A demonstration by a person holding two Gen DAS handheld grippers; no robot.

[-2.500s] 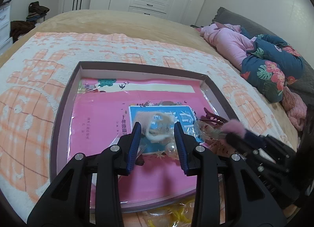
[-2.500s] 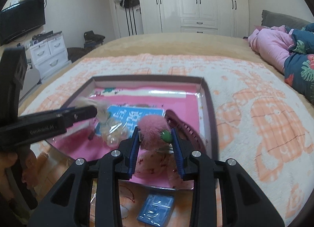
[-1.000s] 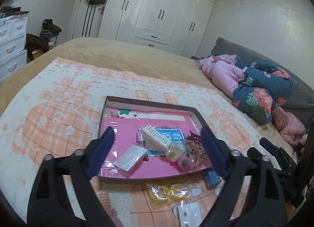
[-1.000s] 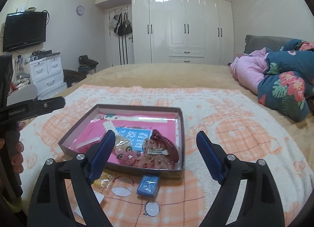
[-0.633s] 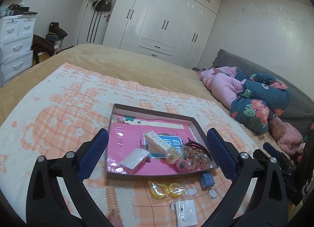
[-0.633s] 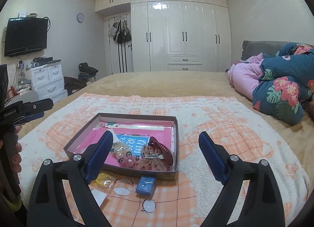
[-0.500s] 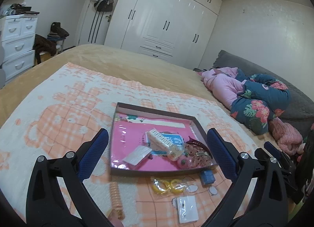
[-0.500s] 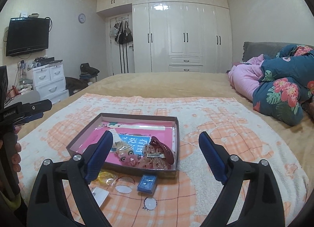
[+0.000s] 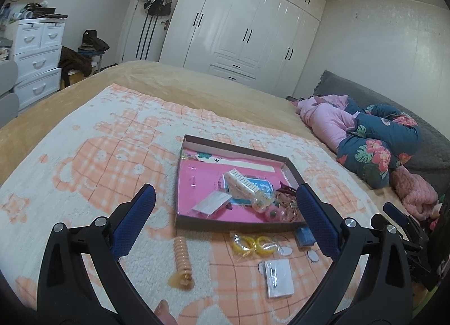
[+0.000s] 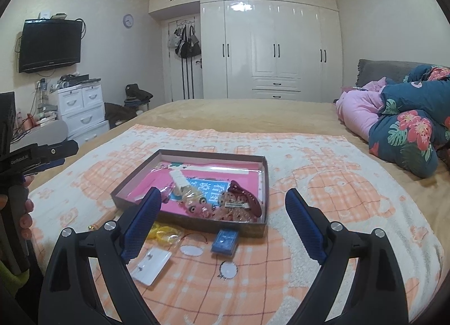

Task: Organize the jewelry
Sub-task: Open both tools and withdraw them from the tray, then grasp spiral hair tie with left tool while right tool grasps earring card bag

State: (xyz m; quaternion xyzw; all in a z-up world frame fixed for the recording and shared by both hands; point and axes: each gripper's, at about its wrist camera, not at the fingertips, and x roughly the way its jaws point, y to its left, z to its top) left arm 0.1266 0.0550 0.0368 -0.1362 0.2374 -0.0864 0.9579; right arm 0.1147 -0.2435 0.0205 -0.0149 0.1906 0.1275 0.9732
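Below, the parts of the scene are listed from largest to smallest.
Bed: a wide bed under a tan cover is shown, with white wardrobes behind it.
Blanket: a white and orange checked fleece blanket is spread over the bed cover.
Tray: a shallow brown cardboard box lid with a pink lining is set on the blanket; a white comb-like clip, a dark red hair claw and small pink ornaments are gathered in its near right part.
Left gripper: the black two-finger gripper with blue pads is held short of the tray, its jaws spread wide with nothing between the pads; over the last second they were opening.
Right gripper: the matching gripper is likewise parted wide and empty.
Loose jewelry: a white card, a peach spiral hair tie, yellow rings in clear wrap and a small blue packet are laid on the blanket just in front of the tray.
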